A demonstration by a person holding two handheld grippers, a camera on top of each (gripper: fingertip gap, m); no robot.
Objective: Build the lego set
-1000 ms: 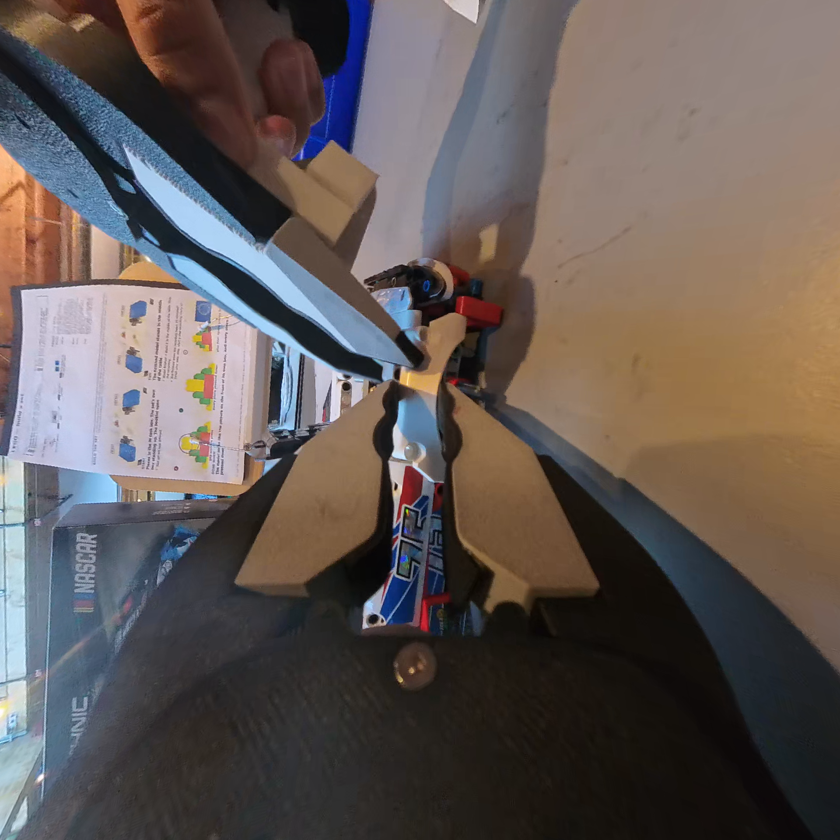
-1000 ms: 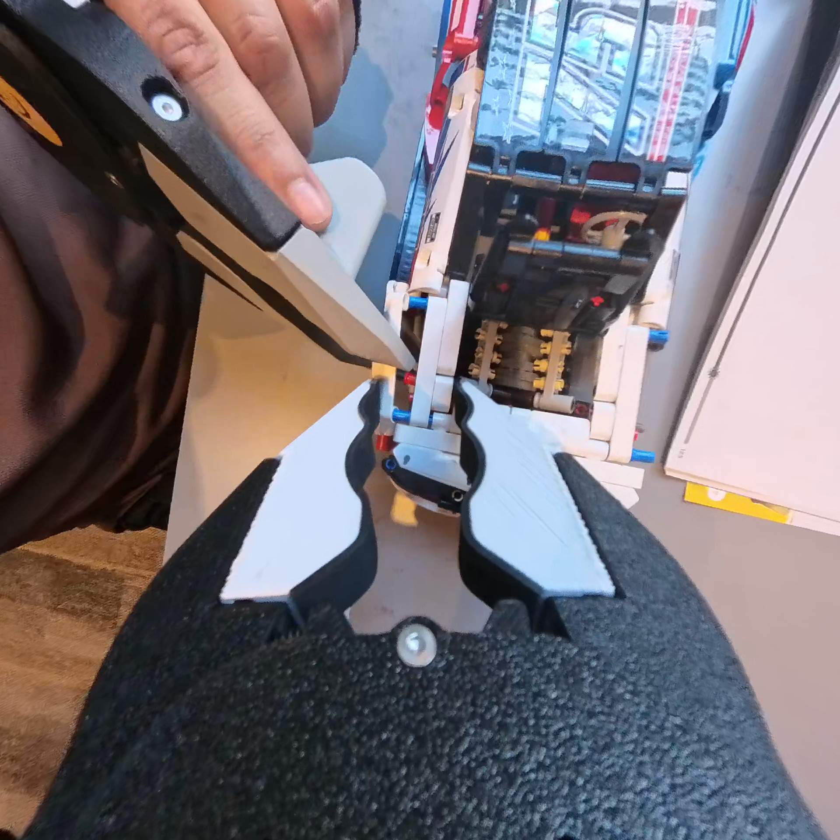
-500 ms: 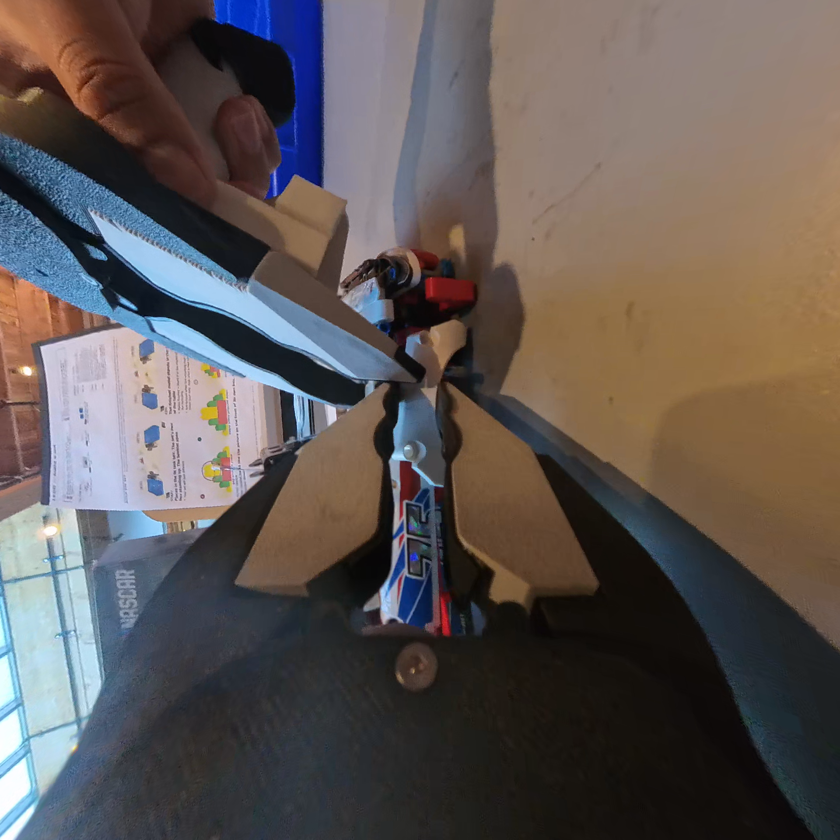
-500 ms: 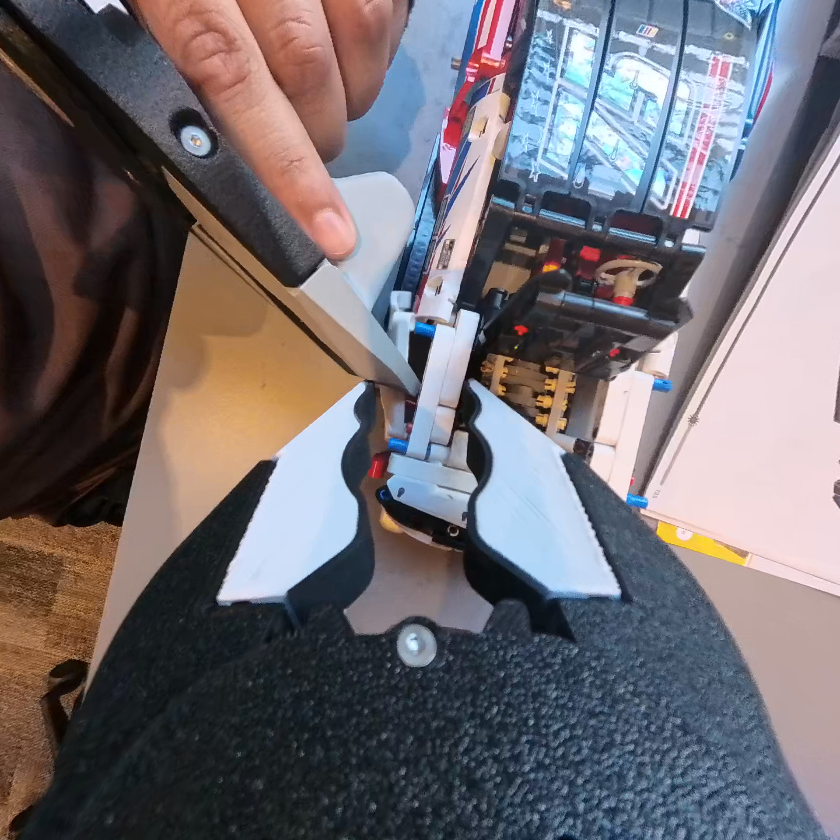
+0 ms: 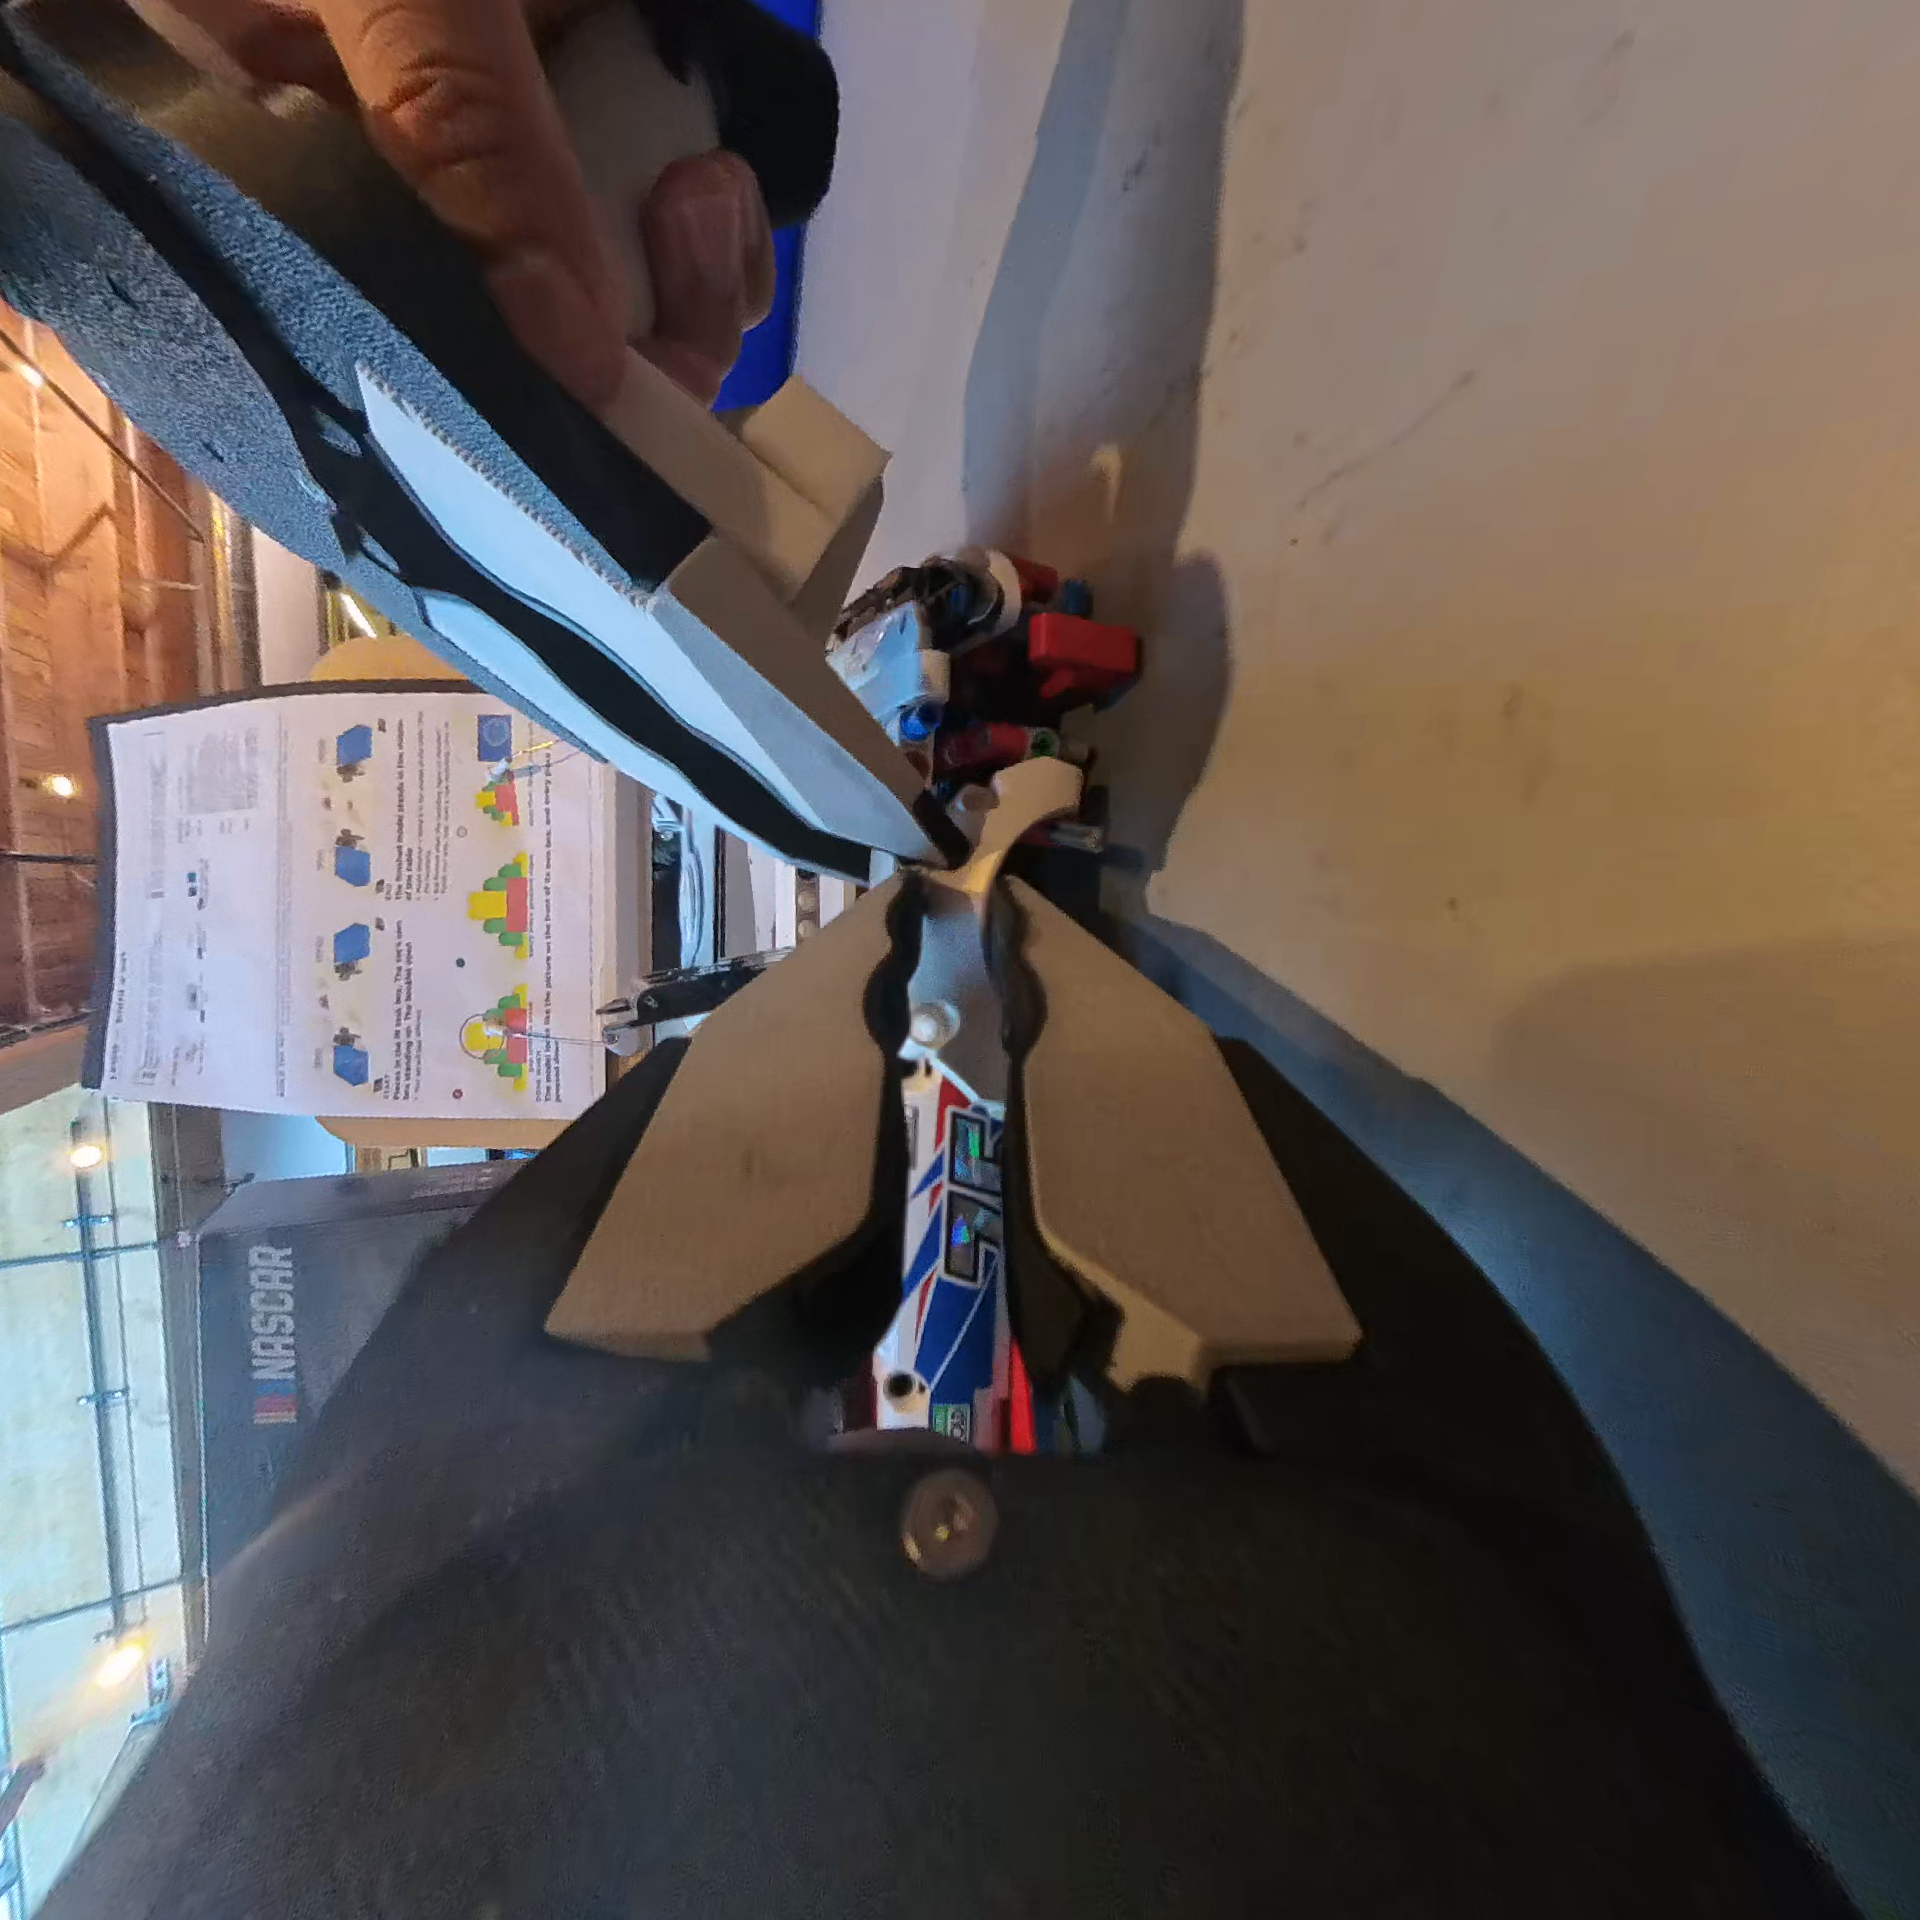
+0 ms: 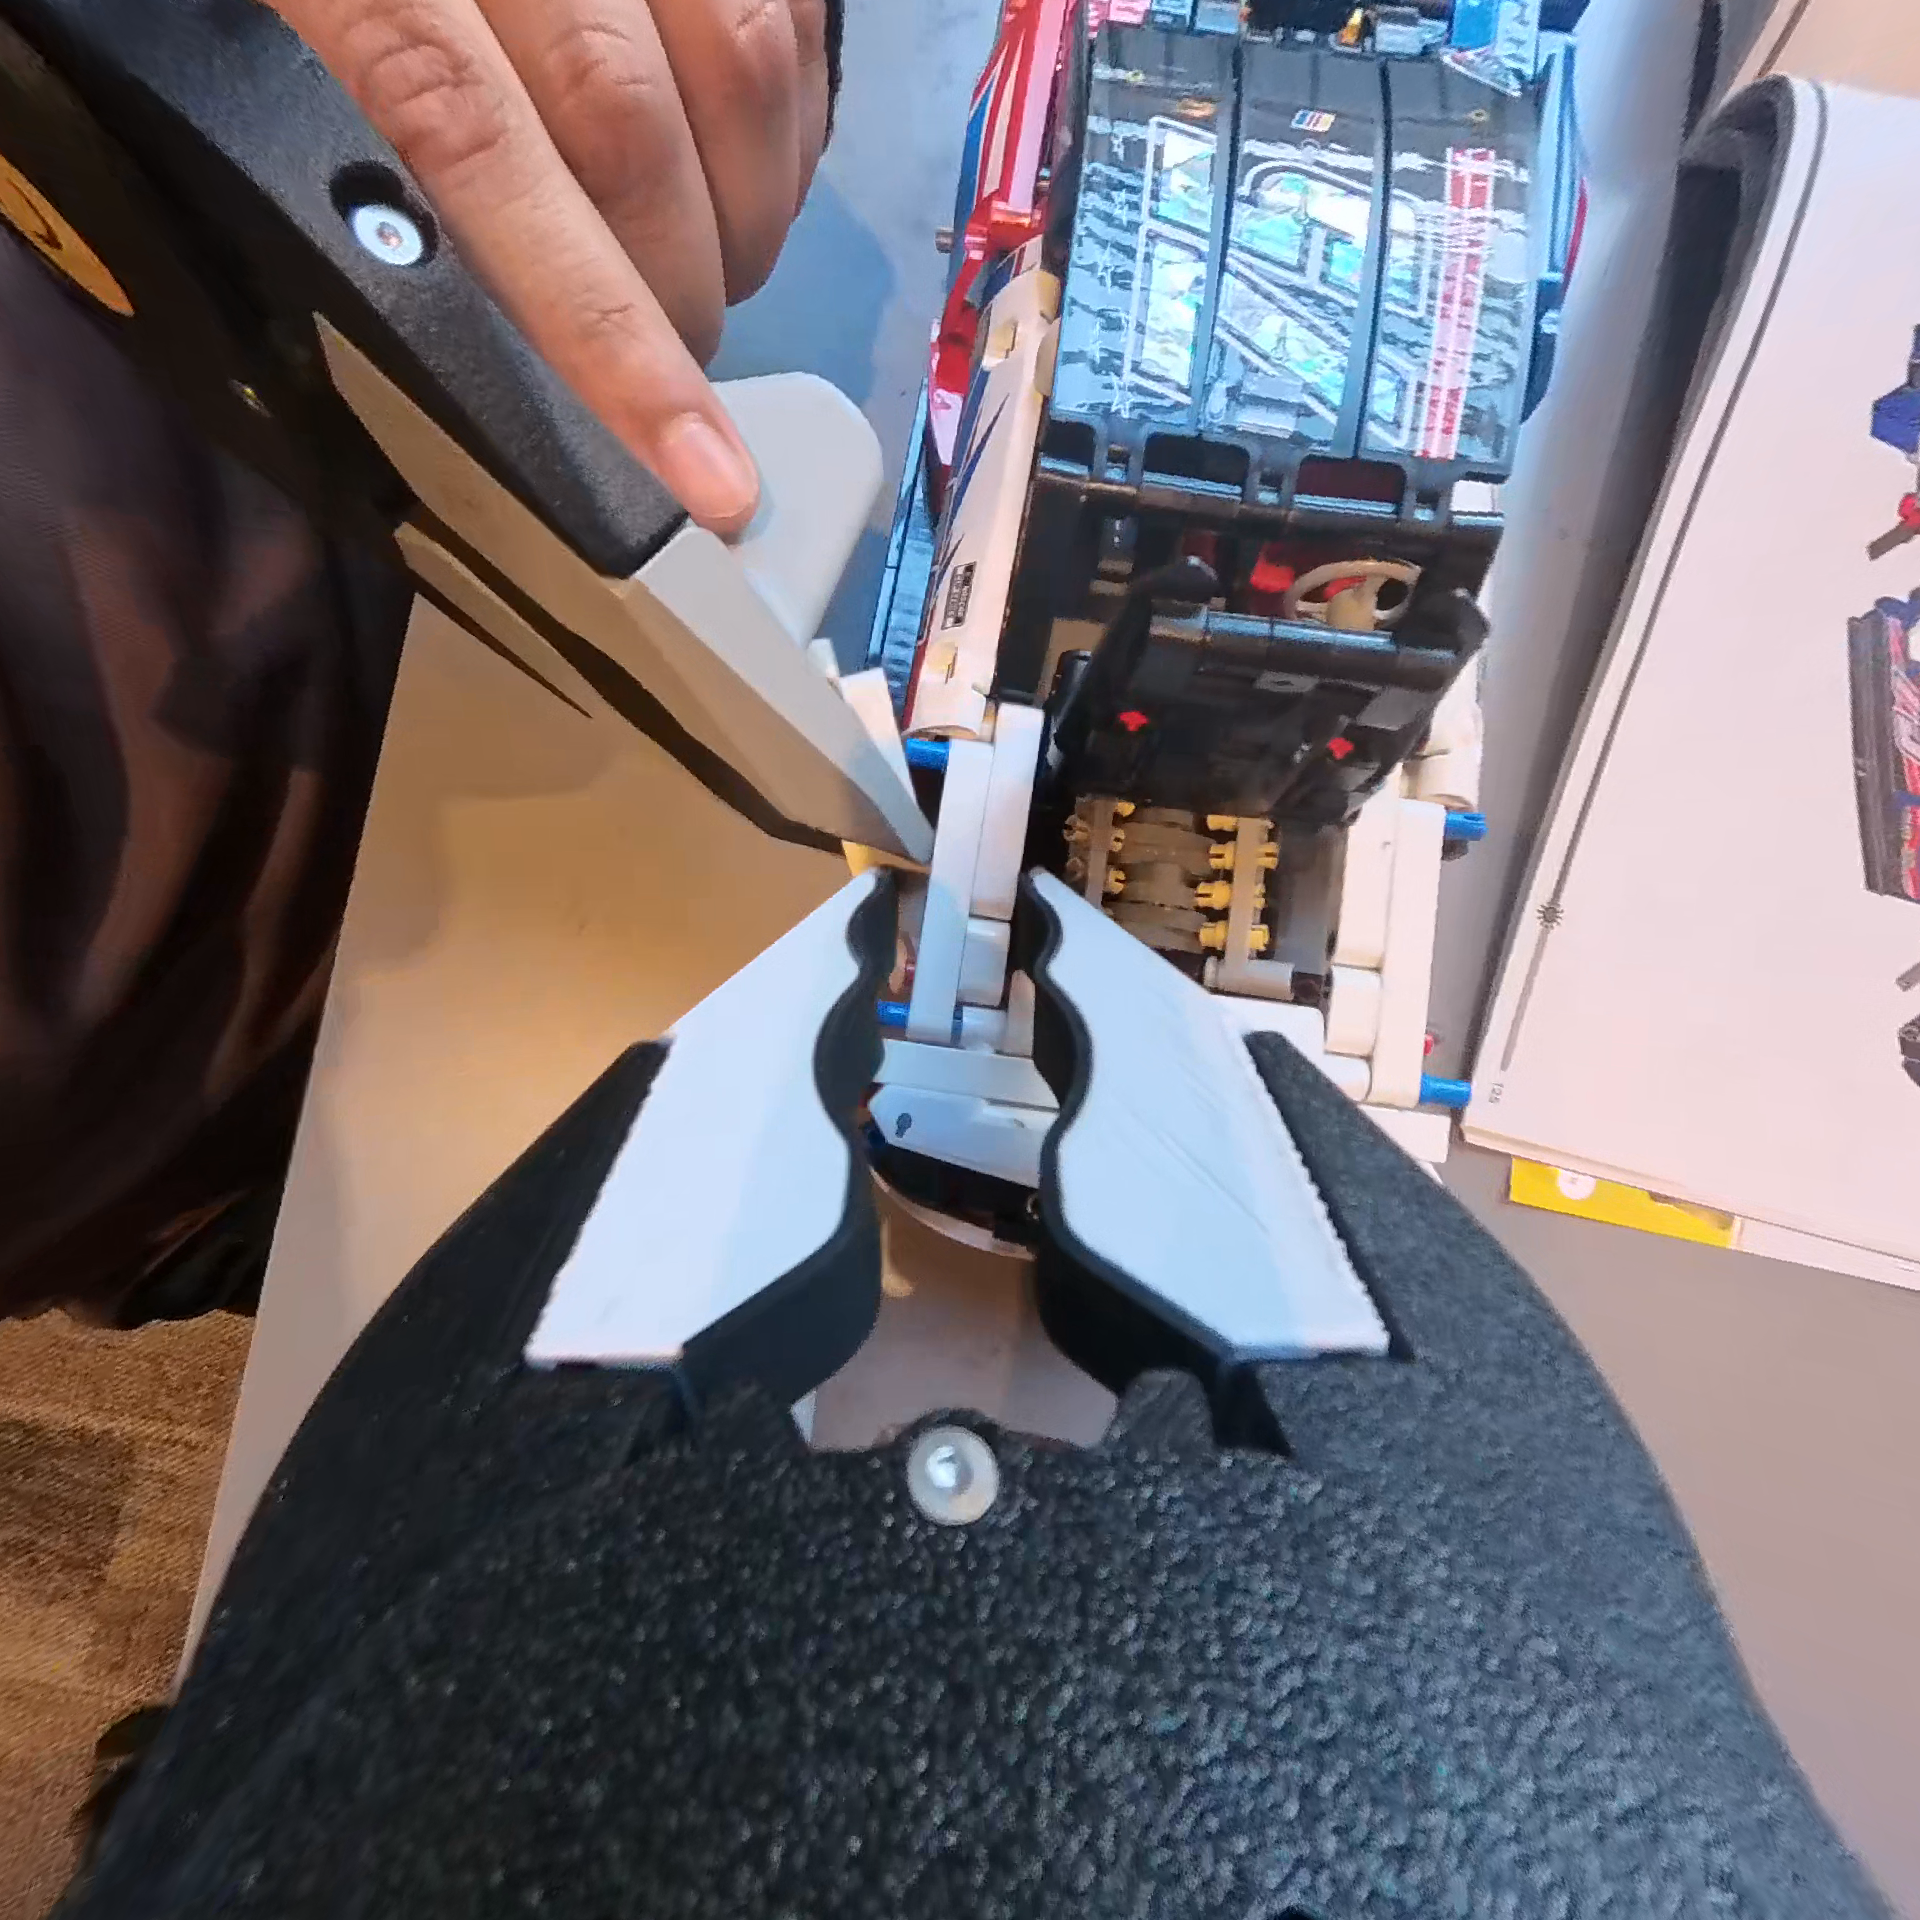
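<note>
Lego car: both my claws, left and right, clamp its white front frame; uneven squeezing could snap pieces off.

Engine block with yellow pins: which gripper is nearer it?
Right. The right gripper clamps the lego car's white beam beside the engine block; the left gripper reaches the beam's far side.

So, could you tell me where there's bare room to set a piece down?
Free: pale tabletop left of the lego car; grey strip below the instruction booklet. Crowded: the gap between car and booklet, and the car's front, clamped by left gripper and right gripper.
</note>
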